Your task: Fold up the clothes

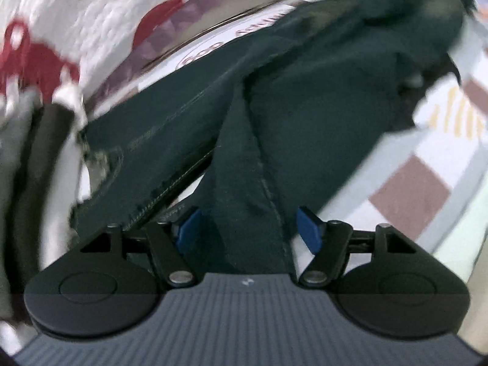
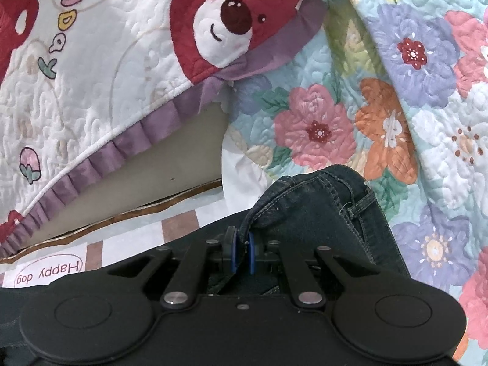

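Observation:
Dark blue jeans (image 1: 305, 106) lie stretched across a checked sheet in the left wrist view, legs running away to the upper right. My left gripper (image 1: 248, 228) is open, its blue pads (image 1: 189, 224) either side of a fold of the denim that runs between them. In the right wrist view my right gripper (image 2: 241, 253) is shut on the jeans' waistband edge (image 2: 305, 201), which bunches up just beyond the blue pads (image 2: 251, 253). The left view is blurred by motion.
A white quilt with red bears and a purple frill (image 2: 100, 97) lies at the left. A floral quilt (image 2: 411, 91) fills the right. The checked sheet with a "Happy dog" label (image 2: 48, 270) lies under the jeans. A dark object (image 1: 36, 167) stands at the left edge.

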Motion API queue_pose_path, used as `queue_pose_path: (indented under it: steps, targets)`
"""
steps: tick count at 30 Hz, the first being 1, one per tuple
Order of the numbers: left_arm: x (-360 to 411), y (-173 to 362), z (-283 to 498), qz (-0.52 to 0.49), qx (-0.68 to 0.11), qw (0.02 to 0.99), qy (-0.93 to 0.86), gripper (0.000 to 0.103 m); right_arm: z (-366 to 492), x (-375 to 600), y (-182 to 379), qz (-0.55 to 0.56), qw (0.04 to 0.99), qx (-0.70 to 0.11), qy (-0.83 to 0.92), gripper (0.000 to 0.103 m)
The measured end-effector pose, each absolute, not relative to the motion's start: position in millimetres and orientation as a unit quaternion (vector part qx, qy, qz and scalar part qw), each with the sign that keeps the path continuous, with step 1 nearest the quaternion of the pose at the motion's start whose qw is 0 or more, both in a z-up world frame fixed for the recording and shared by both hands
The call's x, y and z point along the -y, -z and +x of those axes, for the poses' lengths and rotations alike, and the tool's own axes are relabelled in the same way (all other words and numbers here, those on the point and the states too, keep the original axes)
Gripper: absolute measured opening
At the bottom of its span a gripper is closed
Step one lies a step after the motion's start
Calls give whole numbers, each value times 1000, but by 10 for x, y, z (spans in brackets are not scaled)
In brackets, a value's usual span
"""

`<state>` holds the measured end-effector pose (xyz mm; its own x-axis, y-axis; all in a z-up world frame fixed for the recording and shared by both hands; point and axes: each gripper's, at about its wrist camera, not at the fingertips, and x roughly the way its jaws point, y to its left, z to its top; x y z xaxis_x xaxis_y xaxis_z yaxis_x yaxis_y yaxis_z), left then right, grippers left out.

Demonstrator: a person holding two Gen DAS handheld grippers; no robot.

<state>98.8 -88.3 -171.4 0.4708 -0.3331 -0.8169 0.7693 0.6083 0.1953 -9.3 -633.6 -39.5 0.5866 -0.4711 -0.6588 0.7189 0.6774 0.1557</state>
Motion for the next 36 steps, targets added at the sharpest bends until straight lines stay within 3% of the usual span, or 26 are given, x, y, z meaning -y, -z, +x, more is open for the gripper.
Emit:
queue_pose_path:
  steps: [3,5,8,9,10,11,12,15,19,23,28,36]
  targets:
    - [796,1677,1169,236,-415,817,324,10,-82,6328,406,208,864,-301,346,9]
    - [788,1682,1174,235,-414,818,321,10,-67,6314,419,204,864,-303,346,9]
    - [817,1746,1141,237,-413,818,323,22,-74,6311,446,205,863,-304,347,9]
    - [830,1766,1137,240,-412,818,322,22,-79,6309,453,206,863,-304,348,9]
    - [841,1768,1126,247,-407,818,323,22,-85,6306,457,207,863,-302,348,9]
    - [839,1740,1105,256,-394,823,320,9,-91,6301,459,207,863,-300,350,9]
    - [832,1700,1081,267,-377,830,314,7,-102,6290,459,206,863,-297,352,9]
    - [743,1490,1101,275,-306,867,281,7,-158,6235,453,199,865,-282,364,9]
    - [495,1055,1368,186,-274,908,255,7,-231,6171,435,189,867,-262,380,9]
    - [595,772,1476,214,-222,920,243,7,-280,6243,307,189,866,-240,395,9]
    - [755,664,2110,205,-265,911,242,7,-93,6477,146,199,870,-237,383,9]
    - [1206,1324,3027,260,-341,879,207,9,800,6700,525,173,856,-297,386,9]
